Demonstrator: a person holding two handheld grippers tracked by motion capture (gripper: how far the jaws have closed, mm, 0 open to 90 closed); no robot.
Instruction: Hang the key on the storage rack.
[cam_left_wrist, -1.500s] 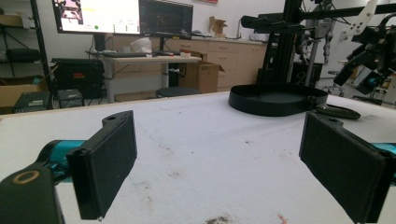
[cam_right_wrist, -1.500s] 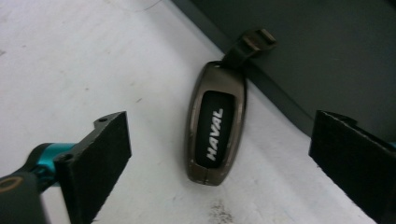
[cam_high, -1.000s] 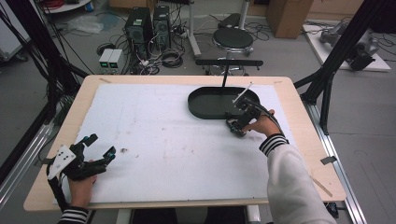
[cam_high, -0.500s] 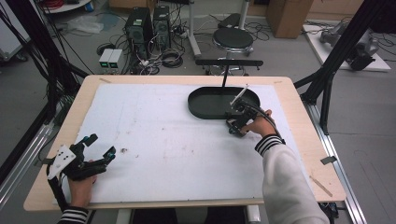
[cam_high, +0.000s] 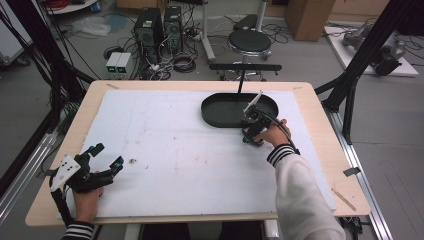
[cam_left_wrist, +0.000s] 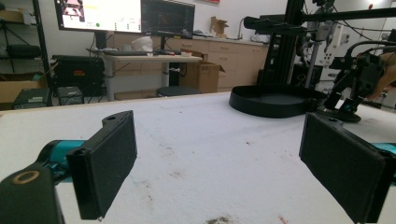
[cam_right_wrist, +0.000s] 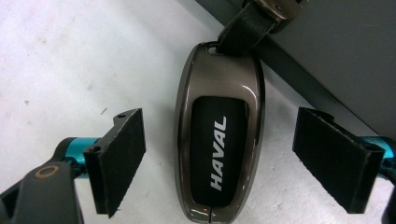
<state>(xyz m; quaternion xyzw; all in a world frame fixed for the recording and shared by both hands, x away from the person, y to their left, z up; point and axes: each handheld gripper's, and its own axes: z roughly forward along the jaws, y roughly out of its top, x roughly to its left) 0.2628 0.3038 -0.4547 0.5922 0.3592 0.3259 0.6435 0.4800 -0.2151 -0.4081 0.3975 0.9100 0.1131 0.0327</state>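
White table mat (cam_right_wrist: 56, 51), glossy dark-bronze HAVAL key fob (cam_right_wrist: 219, 135), leather strap (cam_right_wrist: 243, 25).

The car key fob (cam_right_wrist: 218, 135) is glossy gunmetal with a black centre panel bearing white HAVAL lettering. The oval tray (cam_high: 225, 111) is black. The bench (cam_high: 165, 150) wears white over pale wood. Each tool (cam_right_wrist: 219, 168) has black pads (cam_right_wrist: 122, 156) and teal fittings.

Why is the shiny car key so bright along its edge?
In the right gripper view, the glossy key fob catches lamp glare on its rim; the word HAVAL stays sharp. In the left gripper view, the near jaws look soft and blurry, and the black tray farther off is clearer.
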